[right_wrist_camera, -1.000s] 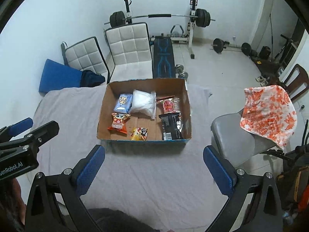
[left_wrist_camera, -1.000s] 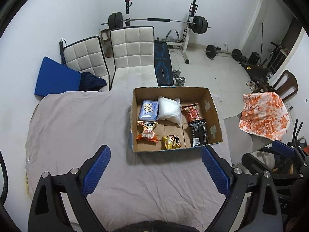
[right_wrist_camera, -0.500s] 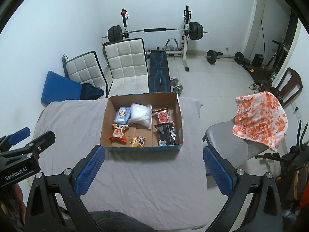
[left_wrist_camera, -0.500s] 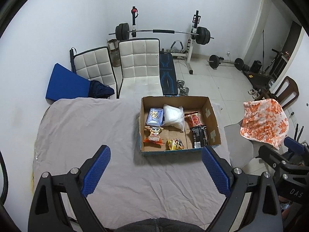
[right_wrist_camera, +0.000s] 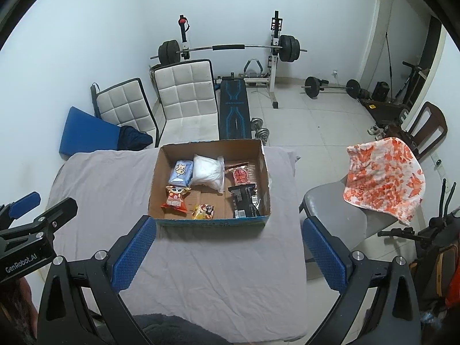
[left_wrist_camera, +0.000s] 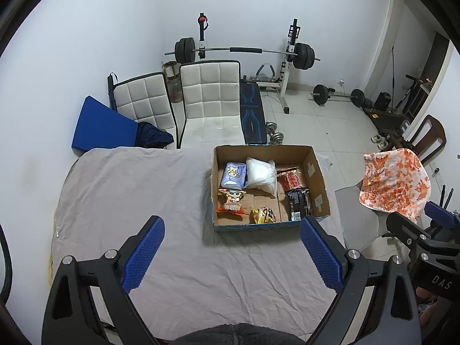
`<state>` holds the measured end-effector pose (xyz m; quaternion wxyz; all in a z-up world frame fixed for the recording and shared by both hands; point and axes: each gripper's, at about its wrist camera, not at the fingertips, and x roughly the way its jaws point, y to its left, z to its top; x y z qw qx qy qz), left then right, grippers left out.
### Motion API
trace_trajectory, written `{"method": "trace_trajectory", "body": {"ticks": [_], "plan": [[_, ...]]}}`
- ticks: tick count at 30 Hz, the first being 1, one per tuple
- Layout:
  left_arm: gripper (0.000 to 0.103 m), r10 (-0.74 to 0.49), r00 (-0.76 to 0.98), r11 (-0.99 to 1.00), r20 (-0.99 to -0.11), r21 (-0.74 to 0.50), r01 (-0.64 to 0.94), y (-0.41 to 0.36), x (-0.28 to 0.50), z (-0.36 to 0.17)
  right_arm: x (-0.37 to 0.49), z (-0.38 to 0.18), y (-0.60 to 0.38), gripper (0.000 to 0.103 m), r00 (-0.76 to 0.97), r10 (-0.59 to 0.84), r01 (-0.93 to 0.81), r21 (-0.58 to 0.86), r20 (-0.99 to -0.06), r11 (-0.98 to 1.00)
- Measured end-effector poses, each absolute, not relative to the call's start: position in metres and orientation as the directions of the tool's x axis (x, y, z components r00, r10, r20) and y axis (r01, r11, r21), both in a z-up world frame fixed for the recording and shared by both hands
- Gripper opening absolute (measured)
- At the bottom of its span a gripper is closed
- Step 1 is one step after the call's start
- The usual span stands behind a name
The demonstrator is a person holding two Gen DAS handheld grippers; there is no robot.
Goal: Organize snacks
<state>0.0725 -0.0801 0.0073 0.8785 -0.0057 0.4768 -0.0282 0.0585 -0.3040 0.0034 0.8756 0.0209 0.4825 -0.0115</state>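
Observation:
A cardboard box (left_wrist_camera: 316,172) (right_wrist_camera: 156,178) stands on a grey-clothed table (left_wrist_camera: 129,201) (right_wrist_camera: 100,189). Inside lie a light-blue packet (left_wrist_camera: 233,176) (right_wrist_camera: 181,173), a white bag (left_wrist_camera: 261,174) (right_wrist_camera: 208,171), a red packet (left_wrist_camera: 291,178) (right_wrist_camera: 241,174), a black packet (left_wrist_camera: 297,202) (right_wrist_camera: 244,202), an orange cartoon packet (left_wrist_camera: 232,201) (right_wrist_camera: 175,198) and a small yellow packet (left_wrist_camera: 263,215) (right_wrist_camera: 203,211). My left gripper (left_wrist_camera: 231,254) hangs open and empty, high above the table, near the box's front. My right gripper (right_wrist_camera: 228,254) is likewise open and empty.
Two white quilted chairs (left_wrist_camera: 211,103), a blue pad (left_wrist_camera: 100,126) and a weight bench with barbell (left_wrist_camera: 250,109) stand behind the table. A grey chair with an orange patterned cloth (right_wrist_camera: 382,175) is to the right. The table's right edge drops off near the box.
Both grippers have pulled back and risen, so the box looks smaller and more of the room shows. Nothing in the box moved; both stayed open.

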Motion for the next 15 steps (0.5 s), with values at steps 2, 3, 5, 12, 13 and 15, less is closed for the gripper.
{"method": "trace_trajectory", "body": {"ticks": [2, 3, 5, 12, 13, 15], "plan": [[0.096, -0.054, 0.545, 0.998, -0.837, -0.036, 0.043, -0.0800, 0.0715, 0.0081, 0.0580, 0.0028, -0.3021, 0.103, 0.535, -0.007, 0.044, 0.020, -0.845, 0.999], [0.096, -0.051, 0.545, 0.999, -0.837, -0.034, 0.042, -0.0798, 0.0710, 0.0085, 0.0568, 0.0033, -0.3017, 0.103, 0.536, -0.008, 0.047, 0.021, -0.844, 0.999], [0.096, -0.054, 0.547, 0.998, -0.835, -0.038, 0.041, -0.0795, 0.0707, 0.0094, 0.0551, 0.0044, -0.3015, 0.103, 0.540, -0.008, 0.050, 0.022, -0.842, 0.999], [0.096, -0.057, 0.557, 0.998, -0.828, -0.044, 0.038, -0.0810, 0.0655, 0.0111, 0.0524, 0.0054, -0.3032, 0.103, 0.545, -0.022, 0.064, 0.015, -0.838, 0.998], [0.096, -0.057, 0.557, 0.998, -0.829, -0.044, 0.037, -0.0812, 0.0657, 0.0109, 0.0522, 0.0053, -0.3036, 0.103, 0.545, -0.023, 0.066, 0.015, -0.838, 0.998], [0.096, -0.056, 0.558, 0.998, -0.828, -0.042, 0.037, -0.0809, 0.0652, 0.0109, 0.0521, 0.0046, -0.3043, 0.103, 0.545, -0.025, 0.071, 0.016, -0.838, 0.997]]}}
